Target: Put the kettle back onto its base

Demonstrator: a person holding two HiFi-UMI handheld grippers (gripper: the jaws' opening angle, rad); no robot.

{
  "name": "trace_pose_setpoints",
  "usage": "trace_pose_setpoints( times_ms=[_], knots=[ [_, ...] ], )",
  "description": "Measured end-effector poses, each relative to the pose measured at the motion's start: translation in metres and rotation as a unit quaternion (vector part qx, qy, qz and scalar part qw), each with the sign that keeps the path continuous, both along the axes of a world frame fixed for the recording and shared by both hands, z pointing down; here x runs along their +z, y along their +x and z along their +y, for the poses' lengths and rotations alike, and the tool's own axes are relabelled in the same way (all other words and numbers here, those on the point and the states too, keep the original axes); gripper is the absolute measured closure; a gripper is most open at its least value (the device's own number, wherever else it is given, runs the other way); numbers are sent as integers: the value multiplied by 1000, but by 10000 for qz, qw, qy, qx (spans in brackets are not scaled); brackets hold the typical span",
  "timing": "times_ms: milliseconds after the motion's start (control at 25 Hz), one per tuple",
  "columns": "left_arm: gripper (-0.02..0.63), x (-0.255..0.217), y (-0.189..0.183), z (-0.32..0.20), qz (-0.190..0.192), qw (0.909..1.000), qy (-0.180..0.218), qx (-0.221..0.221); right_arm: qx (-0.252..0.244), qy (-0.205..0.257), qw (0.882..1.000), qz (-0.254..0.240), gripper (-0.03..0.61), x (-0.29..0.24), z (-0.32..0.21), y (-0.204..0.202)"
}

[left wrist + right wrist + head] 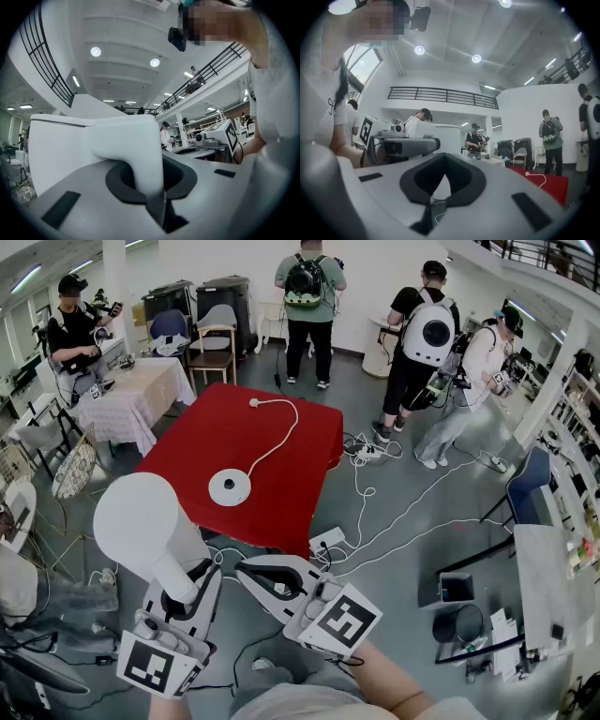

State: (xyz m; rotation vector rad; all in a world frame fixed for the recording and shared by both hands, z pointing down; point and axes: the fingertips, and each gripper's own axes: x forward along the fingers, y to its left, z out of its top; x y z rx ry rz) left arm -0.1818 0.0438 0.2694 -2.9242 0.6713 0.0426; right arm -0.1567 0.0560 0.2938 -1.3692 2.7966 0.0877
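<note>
A white kettle (145, 521) hangs in the air in front of the red table's (309, 437) near edge, tilted. My left gripper (195, 579) is shut on its handle (140, 164), which fills the space between the jaws in the left gripper view. The round white base (230, 487) lies on the red cloth, with its cord running to a plug (253, 402) further back. Beside the kettle, my right gripper (246, 570) is shut with nothing in it; its jaws meet in a seam (430, 203). The kettle body (440, 136) also shows in the right gripper view.
A power strip (326, 541) and loose cables lie on the floor right of the table. Several people stand at the back and right. A cloth-covered table (131, 395) and a chair (214, 343) stand behind. A dark bin (450, 624) is at the right.
</note>
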Motion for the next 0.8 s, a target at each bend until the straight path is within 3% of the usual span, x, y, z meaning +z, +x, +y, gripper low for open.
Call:
trace_pose_setpoints(
  times_ms=[400,600,800],
  knots=[
    [565,3,-7,-12,-57,10000,21,75,46,49,10000,-7,572,-1,-13,-10],
    [565,6,-14,-17,-88,9998,15,184,228,155,9993,-242,571,-5,-20,-12],
    [565,13,-13,-22,-126,9994,-1,335,346,243,9991,-78,571,-5,-25,-8]
  ],
)
